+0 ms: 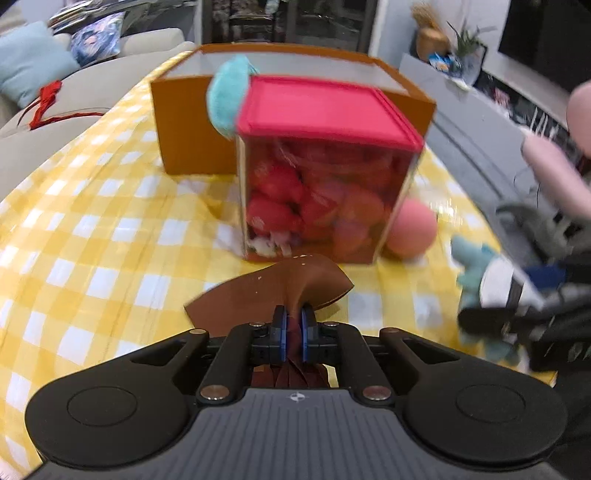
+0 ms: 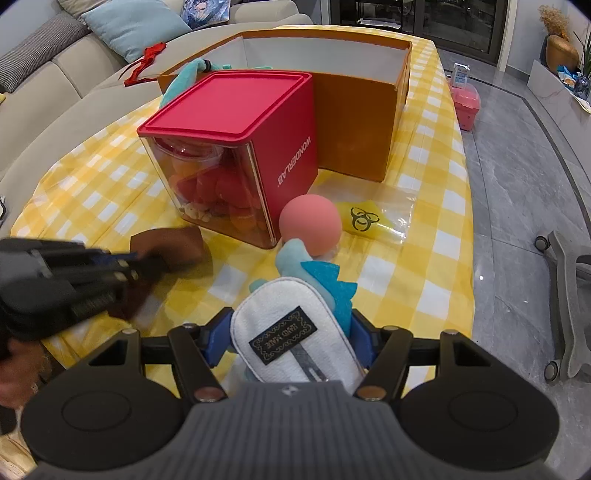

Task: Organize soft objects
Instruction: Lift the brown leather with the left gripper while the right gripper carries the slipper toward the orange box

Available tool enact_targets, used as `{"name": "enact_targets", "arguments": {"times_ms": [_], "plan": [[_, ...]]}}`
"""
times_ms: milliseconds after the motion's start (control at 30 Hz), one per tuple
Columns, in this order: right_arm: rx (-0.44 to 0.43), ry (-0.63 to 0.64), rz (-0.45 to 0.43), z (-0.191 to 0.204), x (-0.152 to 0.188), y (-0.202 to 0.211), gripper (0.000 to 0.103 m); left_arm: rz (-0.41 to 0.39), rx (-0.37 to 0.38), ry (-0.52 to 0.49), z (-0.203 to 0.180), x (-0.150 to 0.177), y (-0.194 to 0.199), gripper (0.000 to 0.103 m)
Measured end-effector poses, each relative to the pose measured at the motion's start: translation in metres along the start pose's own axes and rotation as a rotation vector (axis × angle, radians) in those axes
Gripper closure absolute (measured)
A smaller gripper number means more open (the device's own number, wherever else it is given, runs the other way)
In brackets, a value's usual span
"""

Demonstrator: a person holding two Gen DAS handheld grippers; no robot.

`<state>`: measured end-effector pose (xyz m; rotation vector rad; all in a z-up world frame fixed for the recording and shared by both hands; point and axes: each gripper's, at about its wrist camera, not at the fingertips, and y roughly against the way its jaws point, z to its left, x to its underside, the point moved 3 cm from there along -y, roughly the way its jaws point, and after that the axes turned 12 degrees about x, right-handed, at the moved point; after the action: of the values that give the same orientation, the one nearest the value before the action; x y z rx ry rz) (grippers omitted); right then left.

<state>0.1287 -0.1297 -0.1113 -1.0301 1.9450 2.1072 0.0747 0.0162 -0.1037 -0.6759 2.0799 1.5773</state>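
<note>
My left gripper is shut on a brown soft piece, held low over the yellow checked tablecloth; it also shows in the right wrist view. My right gripper is shut on a teal and white plush toy, seen too in the left wrist view. A pink foam ball lies beside a clear cube with a red lid that holds red soft things. Behind it stands an open orange box with a teal plush at its left edge.
A yellow biohazard bag lies right of the ball. A sofa with a blue cushion and a red ribbon is to the left. A grey floor, a chair base and a pink container are to the right.
</note>
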Motion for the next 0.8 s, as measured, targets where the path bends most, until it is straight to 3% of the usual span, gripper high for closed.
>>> {"name": "enact_targets", "arguments": {"times_ms": [333, 567, 800], "plan": [[-0.019, -0.007, -0.009, 0.001, -0.002, 0.002, 0.038, -0.048, -0.031, 0.059, 0.009, -0.026, 0.028, 0.095], [-0.029, -0.025, -0.023, -0.002, -0.005, 0.006, 0.038, -0.127, -0.031, 0.097, 0.009, -0.048, 0.056, 0.095], [-0.048, -0.034, -0.043, -0.003, -0.008, 0.012, 0.038, -0.213, -0.08, 0.138, 0.026, -0.074, 0.071, 0.095]]}}
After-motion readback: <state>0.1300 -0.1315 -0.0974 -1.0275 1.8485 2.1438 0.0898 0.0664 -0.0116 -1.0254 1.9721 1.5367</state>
